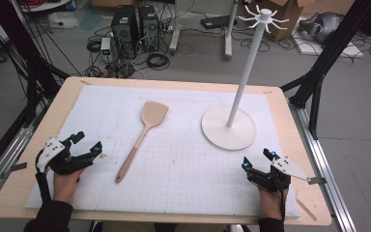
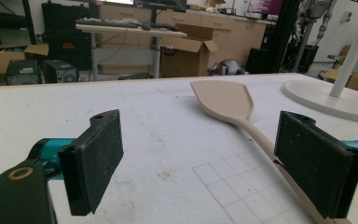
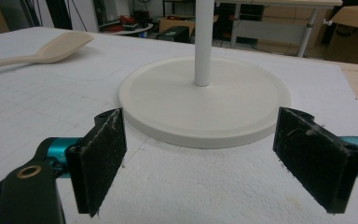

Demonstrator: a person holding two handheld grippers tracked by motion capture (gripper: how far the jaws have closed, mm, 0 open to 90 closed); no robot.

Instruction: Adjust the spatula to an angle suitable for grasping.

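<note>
Your left gripper (image 1: pixel 88 143) sits wide open on the white mat (image 1: pixel 183 164), and your right gripper (image 1: pixel 258 161) is spread open too, holding nothing. You look ready to start. The spatula (image 1: pixel 140 137) lies at 2 o'clock from your left gripper, its handle end closest. Move there and pinch the handle. The stand (image 1: pixel 229 126) waits at 11 o'clock from your right gripper. Nothing blocks the way.

Even, bright overhead light washes the white worktop (image 1: pixel 183 164); shadows stay faint and soft. Both gripper views blur the near jaws slightly, backgrounds softer still.
</note>
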